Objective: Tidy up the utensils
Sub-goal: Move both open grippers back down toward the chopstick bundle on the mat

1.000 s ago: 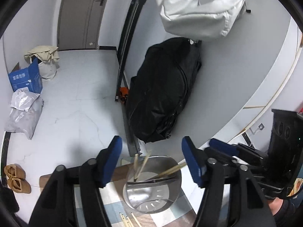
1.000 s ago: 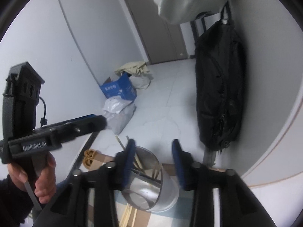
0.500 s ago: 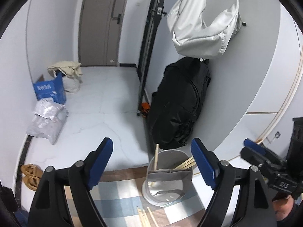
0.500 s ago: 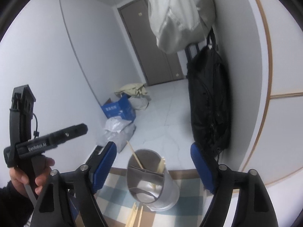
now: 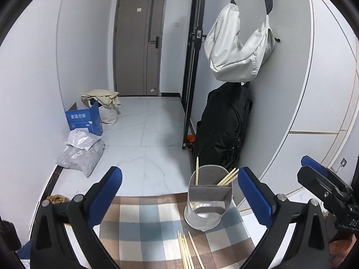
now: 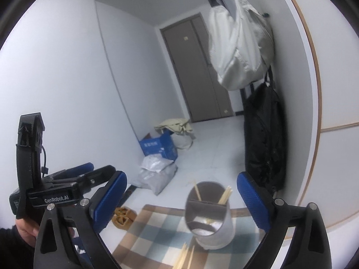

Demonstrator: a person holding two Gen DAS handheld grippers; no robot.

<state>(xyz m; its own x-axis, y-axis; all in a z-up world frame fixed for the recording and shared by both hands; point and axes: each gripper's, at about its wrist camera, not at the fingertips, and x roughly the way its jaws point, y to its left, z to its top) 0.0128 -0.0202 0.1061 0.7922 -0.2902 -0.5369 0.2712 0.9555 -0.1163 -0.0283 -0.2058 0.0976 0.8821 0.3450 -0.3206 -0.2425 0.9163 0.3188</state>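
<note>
Left gripper (image 5: 179, 188): jaws wide apart, have just been opening, nothing between the blue pads (image 5: 253, 196). Right gripper (image 6: 181, 198): jaws likewise spread wide, just been opening, pads clear of everything.

The metal holder (image 5: 208, 201) stands upright on the checked cloth (image 5: 143, 231), near the cloth's far edge and toward its right side. A divider splits it into compartments. One chopstick (image 5: 197, 171) stands nearly straight in the back left compartment; several more chopsticks (image 5: 227, 177) lean out to the right over the rim. In the right wrist view the holder sits between the two pads but ahead of them, touching neither.

Loose chopsticks (image 5: 186, 251) lie flat on the cloth just in front of the holder, fanned slightly, running off the bottom of the frame.

Room beyond the far edge of the cloth: open white tiled floor (image 5: 143, 134). Right of the holder, a black bag (image 5: 224, 130) leans on the wall, close behind it; a white bag (image 5: 237, 51) hangs above. Left side: blue box (image 5: 84, 121) and grey parcels (image 5: 80, 152) along the wall, well apart from the holder. Slippers (image 6: 123, 217) on the floor near the cloth's left corner.
</note>
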